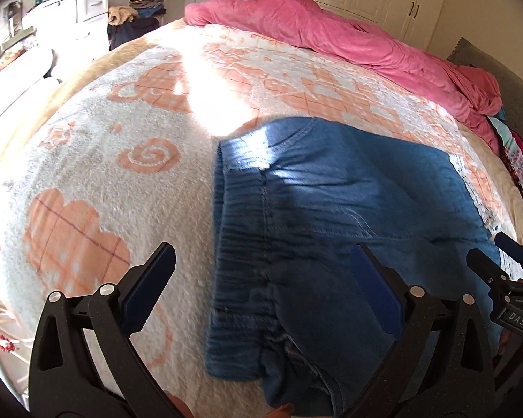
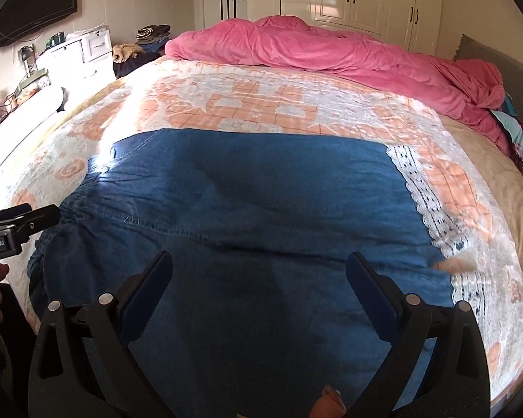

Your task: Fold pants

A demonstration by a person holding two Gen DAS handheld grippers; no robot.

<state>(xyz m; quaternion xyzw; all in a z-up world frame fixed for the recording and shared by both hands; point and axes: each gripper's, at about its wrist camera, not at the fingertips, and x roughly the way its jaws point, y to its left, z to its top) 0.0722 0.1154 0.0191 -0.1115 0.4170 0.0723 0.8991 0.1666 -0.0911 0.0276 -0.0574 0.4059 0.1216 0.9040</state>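
Below, the blue pants [image 2: 247,209] lie flat under both wide-open, empty tools: left tool [image 1: 263,264], right tool [image 2: 259,268].

Right gripper [image 2: 259,278] hovering open above blue pants [image 2: 244,191], holding nothing. Pants lying flat on blanket [image 2: 261,104]. Left gripper [image 2: 35,217] showing at left edge.

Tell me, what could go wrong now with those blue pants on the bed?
Both tongs, left and right, are open above the pants, holding nothing. A grab could pinch the blanket underneath too. The gathered waistband is bunched, so the fold may come out crooked. Sun glare may hide the far edge.
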